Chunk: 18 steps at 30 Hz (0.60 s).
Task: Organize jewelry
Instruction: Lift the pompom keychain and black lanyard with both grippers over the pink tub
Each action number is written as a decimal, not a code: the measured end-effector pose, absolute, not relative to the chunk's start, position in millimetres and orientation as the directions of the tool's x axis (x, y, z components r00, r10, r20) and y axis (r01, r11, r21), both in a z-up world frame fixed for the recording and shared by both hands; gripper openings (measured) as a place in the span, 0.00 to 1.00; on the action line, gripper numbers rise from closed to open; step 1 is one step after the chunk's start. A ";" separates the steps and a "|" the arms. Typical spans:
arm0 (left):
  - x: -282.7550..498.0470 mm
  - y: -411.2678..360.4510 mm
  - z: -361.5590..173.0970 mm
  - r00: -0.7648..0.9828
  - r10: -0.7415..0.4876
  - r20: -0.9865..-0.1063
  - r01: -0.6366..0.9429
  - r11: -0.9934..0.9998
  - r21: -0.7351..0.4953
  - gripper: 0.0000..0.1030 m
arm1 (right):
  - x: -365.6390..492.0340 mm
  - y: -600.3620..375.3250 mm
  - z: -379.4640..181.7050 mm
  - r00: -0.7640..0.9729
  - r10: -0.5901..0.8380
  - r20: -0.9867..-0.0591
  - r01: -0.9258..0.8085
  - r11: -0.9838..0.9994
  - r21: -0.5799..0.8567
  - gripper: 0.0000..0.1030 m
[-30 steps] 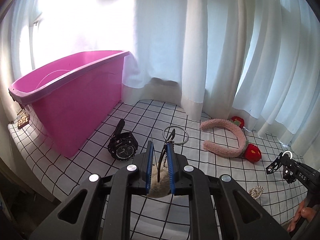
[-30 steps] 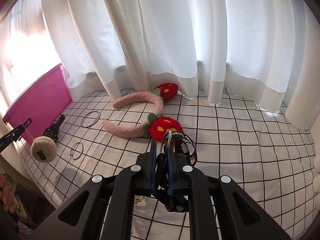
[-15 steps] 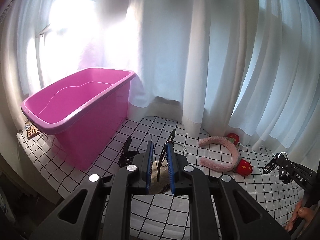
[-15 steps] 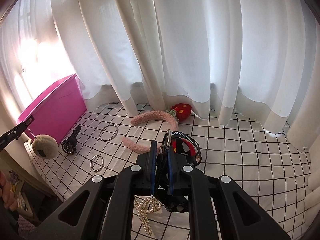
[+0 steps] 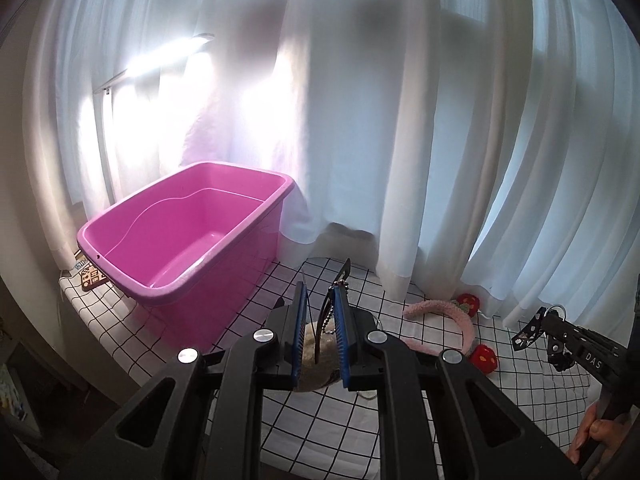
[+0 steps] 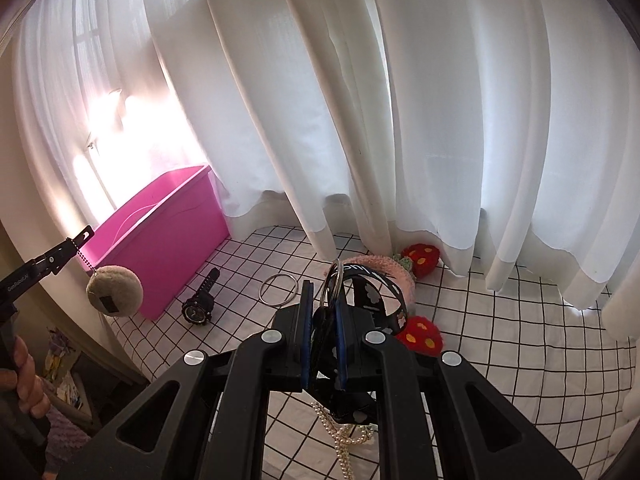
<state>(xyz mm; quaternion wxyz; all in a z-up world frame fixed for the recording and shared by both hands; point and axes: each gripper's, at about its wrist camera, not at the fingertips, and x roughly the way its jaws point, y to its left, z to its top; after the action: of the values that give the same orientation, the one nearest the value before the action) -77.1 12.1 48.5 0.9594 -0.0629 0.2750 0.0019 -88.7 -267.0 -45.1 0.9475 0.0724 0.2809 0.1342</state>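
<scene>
My left gripper [image 5: 320, 308] is shut on the ball chain of a beige pompom keychain [image 5: 316, 364], held high above the table; the right wrist view shows the pompom [image 6: 114, 290] dangling beside the pink bin [image 6: 160, 236]. The open pink bin [image 5: 180, 232] stands to the left and looks empty. My right gripper [image 6: 322, 304] is shut on a metal key ring with a black printed lanyard [image 6: 372, 288], also raised; it shows at the right in the left wrist view [image 5: 536, 326].
On the checkered cloth [image 6: 500, 340] lie a black watch [image 6: 198, 304], a silver bangle [image 6: 279, 289], a pink strawberry headband [image 6: 400, 276] and a pearl piece [image 6: 344, 436]. White curtains hang behind. The table edge is at the left.
Both grippers have risen well above the table with their items. The left one now looks down into the pink bin, which has come closer to centre.
</scene>
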 end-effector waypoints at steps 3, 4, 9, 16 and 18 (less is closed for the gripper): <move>-73.5 23.7 58.3 0.856 -0.010 -0.517 -0.064 0.990 -0.125 0.14 | -80.3 -248.3 -28.7 0.807 0.336 -0.485 -0.266 0.941 0.209 0.10; -72.1 29.4 61.4 0.860 -0.003 -0.511 -0.071 0.989 -0.126 0.14 | -76.8 -239.8 -22.7 0.808 0.347 -0.477 -0.283 0.938 0.203 0.10; -59.3 63.2 79.3 0.876 0.019 -0.481 -0.091 0.988 -0.127 0.14 | -52.3 -197.2 6.2 0.798 0.410 -0.442 -0.354 0.912 0.208 0.10; -17.0 126.7 99.5 0.891 0.003 -0.454 -0.067 0.990 -0.124 0.14 | -6.5 -114.1 42.7 0.789 0.470 -0.396 -0.422 0.883 0.207 0.10; -3.4 147.2 103.4 0.892 -0.003 -0.452 -0.057 0.991 -0.119 0.14 | 8.2 -87.6 50.5 0.777 0.494 -0.391 -0.445 0.869 0.215 0.10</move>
<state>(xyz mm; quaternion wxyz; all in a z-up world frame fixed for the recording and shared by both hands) -3.4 147.2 103.4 0.9705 -0.0647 0.2317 0.0139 8.2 -87.6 50.5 0.9409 0.0554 0.2223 0.2495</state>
